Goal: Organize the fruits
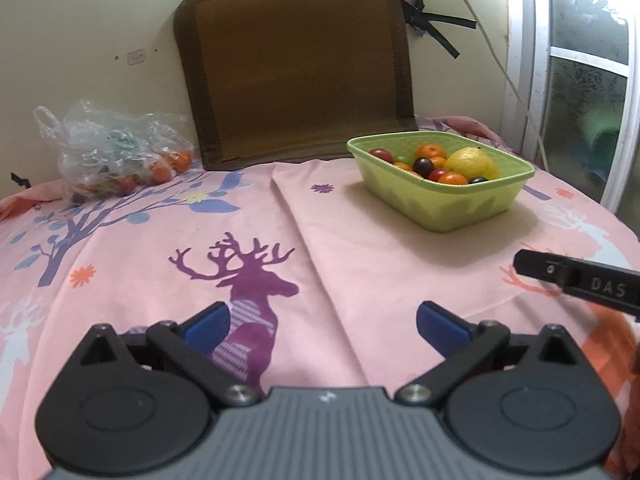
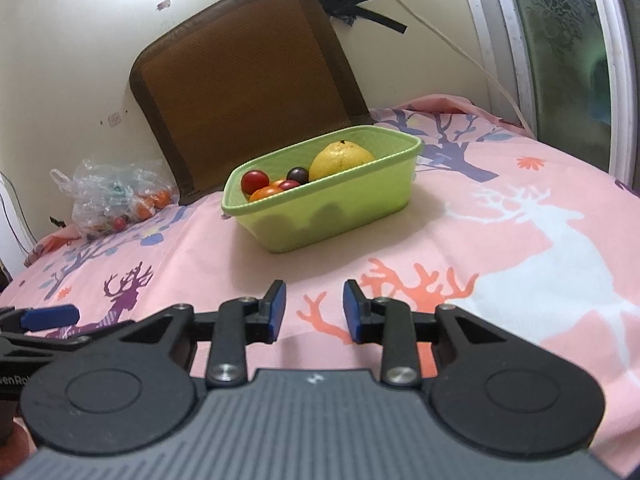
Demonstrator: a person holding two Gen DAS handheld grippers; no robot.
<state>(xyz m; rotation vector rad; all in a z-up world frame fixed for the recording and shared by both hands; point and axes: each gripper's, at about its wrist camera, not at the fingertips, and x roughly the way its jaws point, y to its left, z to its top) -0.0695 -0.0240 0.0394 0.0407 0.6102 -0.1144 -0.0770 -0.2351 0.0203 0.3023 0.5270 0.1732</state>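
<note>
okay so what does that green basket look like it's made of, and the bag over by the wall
Green basket: seems moulded plastic, matte and slightly translucent; dark fruit shadows show through its wall. Bag: thin clear plastic film, crinkled and glossy, with fruit visible inside.

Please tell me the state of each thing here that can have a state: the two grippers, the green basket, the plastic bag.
left gripper: jaws wide open, empty.
right gripper: jaws a little apart, nothing between them.
green basket: upright on the cloth, holding fruits.
plastic bag: crumpled by the wall, fruits inside.
</note>
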